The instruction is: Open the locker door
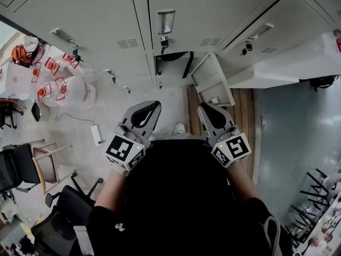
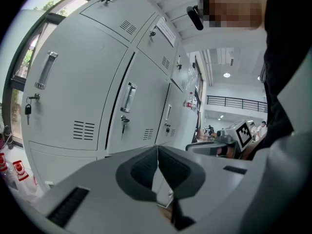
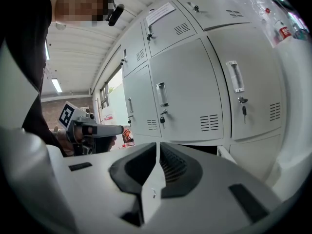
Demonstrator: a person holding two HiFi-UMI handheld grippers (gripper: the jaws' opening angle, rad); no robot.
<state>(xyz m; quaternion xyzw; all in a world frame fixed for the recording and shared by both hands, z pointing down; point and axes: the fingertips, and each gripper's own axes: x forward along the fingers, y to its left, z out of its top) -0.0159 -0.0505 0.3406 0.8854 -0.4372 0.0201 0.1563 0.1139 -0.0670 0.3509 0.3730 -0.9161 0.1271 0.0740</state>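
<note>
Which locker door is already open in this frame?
The bottom-row locker door straight ahead of the person: it stands swung outward, exposing its dark compartment. The neighbouring doors sit flush and closed.

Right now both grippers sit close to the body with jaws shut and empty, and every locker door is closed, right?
No: one lower locker door stands open, swung out toward the person, as the head view shows. The rest holds: the left gripper and right gripper sit close to the body, jaws shut and empty.
</note>
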